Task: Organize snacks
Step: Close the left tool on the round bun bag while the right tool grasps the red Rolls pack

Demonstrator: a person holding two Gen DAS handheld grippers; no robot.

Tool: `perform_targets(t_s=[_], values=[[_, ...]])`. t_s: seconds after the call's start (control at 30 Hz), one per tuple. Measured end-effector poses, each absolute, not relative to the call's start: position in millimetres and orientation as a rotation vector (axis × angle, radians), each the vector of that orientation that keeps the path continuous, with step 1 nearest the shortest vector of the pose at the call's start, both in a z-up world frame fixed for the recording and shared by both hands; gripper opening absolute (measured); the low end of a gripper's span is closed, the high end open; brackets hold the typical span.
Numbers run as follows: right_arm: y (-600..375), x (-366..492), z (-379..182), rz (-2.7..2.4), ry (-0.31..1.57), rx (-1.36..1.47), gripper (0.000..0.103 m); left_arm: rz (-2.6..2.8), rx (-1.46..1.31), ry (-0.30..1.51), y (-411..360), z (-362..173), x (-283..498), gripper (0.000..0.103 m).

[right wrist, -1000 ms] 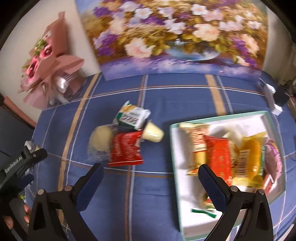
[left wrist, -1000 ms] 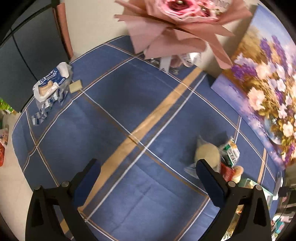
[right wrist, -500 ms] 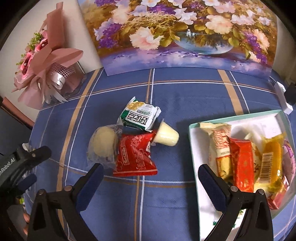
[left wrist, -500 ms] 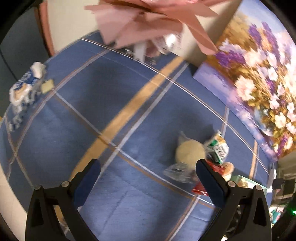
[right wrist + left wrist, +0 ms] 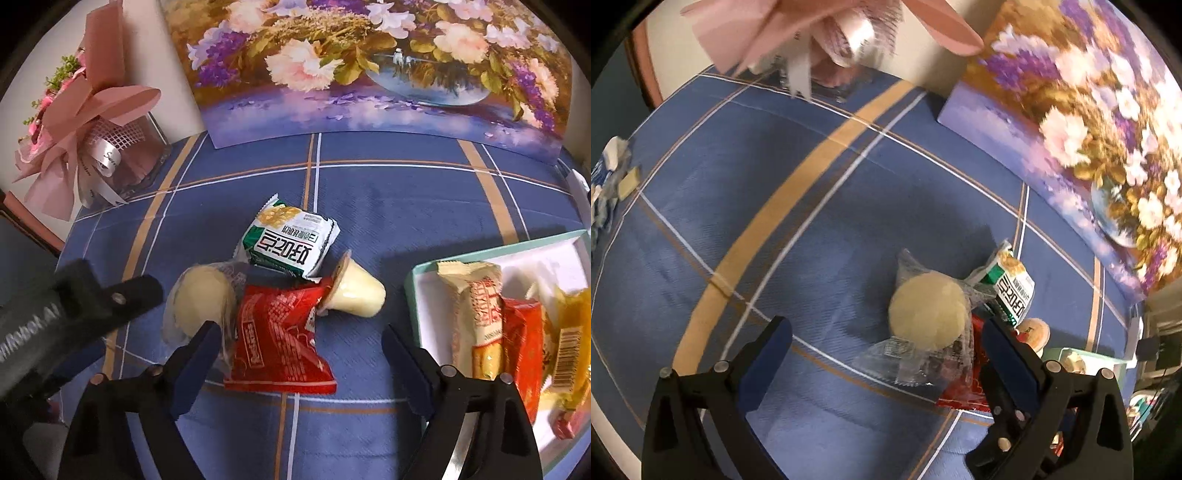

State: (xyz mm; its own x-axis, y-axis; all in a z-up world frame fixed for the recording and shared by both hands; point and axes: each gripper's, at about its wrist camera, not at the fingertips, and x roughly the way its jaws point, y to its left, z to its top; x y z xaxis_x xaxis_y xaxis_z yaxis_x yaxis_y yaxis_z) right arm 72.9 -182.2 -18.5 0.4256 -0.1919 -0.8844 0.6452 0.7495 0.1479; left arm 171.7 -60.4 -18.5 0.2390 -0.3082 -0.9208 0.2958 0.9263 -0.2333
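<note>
Meanwhile the right claw is closing around the red packet, untouched, while the left claw gapes wide.

Both views are fisheye pictures: straight lines on the blue tablecloth bow outward, and the corners fall into a black ring. The light is warm, indoor and moderate, coming from above. The left wrist view is smeared by motion blur, strongest on the flower painting and the pink bouquet. The right wrist view is sharper in the middle, where print on the green-and-white packet shows clearly. The pudding cup casts a soft shadow. Glare glints on the red packet; the yellow wrapper at the edge is blurred.
</note>
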Motion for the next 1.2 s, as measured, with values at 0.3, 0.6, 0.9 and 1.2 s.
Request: perform_targets(t_s=[0.3, 0.6, 0.9, 1.2], values=[[-180.0, 86.6, -39.0, -0.535, 1.045, 0.51, 0.085, -0.419, 0.013, 1.278, -71.5, -40.2, 174.2, 0.089], [-174.6, 96.0, -54.7, -0.535, 1.082, 0.491, 0.084, -0.45, -0.028, 1.276, -70.0, -46.5, 177.2, 0.082], [-169.5, 96.5, -56.9, -0.551, 1.091, 0.457, 0.081, -0.454, -0.017, 1.276, -71.4, -47.5, 176.4, 0.082], [-176.1, 91.1, -54.4, -0.568, 1.085, 0.481, 0.065, -0.453, 0.011, 1.279, -78.1, -48.2, 173.8, 0.08]])
